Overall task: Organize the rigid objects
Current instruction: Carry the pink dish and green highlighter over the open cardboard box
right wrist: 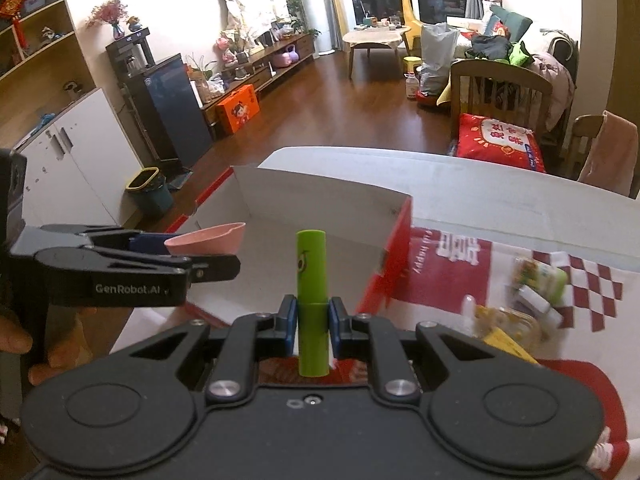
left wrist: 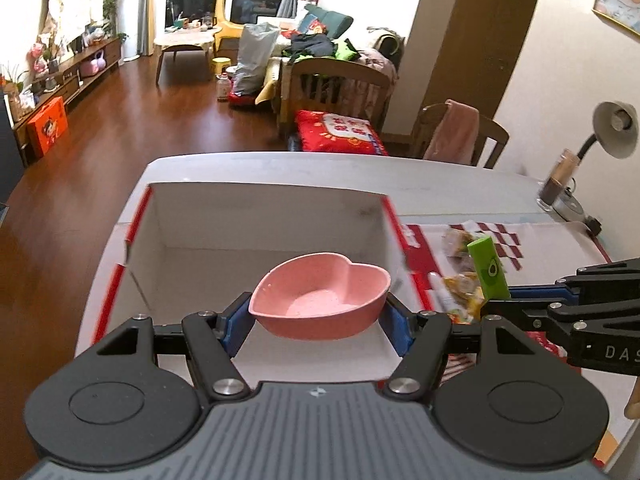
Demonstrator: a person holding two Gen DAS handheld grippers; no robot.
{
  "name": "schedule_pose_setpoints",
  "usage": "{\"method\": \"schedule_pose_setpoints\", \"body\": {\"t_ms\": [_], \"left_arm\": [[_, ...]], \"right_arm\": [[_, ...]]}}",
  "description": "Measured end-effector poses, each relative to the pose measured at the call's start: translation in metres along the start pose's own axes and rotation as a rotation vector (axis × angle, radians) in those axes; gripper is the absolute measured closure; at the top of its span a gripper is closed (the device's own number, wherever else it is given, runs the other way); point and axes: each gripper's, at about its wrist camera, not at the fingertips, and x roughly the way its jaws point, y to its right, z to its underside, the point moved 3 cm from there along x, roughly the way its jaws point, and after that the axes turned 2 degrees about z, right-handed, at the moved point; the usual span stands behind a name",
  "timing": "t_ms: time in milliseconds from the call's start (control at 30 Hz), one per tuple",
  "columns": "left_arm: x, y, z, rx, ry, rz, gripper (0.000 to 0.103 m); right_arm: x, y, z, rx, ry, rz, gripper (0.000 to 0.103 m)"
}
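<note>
The left gripper point(left wrist: 318, 316) holds a pink heart-shaped bowl point(left wrist: 320, 294) between its blue fingers point(left wrist: 234, 322), above the open white box point(left wrist: 264, 216) on the desk point(left wrist: 460, 184). The right gripper point(right wrist: 313, 322) has its fingers pressed narrow on an upright green tube point(right wrist: 312, 300), just right of the box over a red-and-white cloth point(right wrist: 448, 280) strewn with blurred snack packets point(right wrist: 536, 284).

- I see a pink heart-shaped bowl point(left wrist: 320, 300), empty and upright, held above the open white box point(left wrist: 260, 216).
- I see a green tube point(right wrist: 312, 304) with an avocado print, standing upright, near the box's red edge.
- Blurred snack packets point(right wrist: 520, 300) lie on the table.
</note>
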Motion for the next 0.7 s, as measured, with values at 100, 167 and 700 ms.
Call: {"method": "schedule_pose_setpoints", "body": {"t_ms": [100,167,700], "left_arm": [[0.007,-0.015,-0.004,0.015,0.001,-0.024,0.036],[0.013,-0.027,-0.007,0.034,-0.006,-0.043,0.036],[0.092,-0.064,-0.012,0.132,-0.185,-0.021,0.036]], "right_arm": [[0.019,-0.008,-0.007,0.005,-0.011,0.018,0.087],[0.033,-0.011,-0.009,0.009,-0.026,0.031,0.087],[0.128,-0.028,-0.004,0.045,-0.196,0.127,0.087]]}}
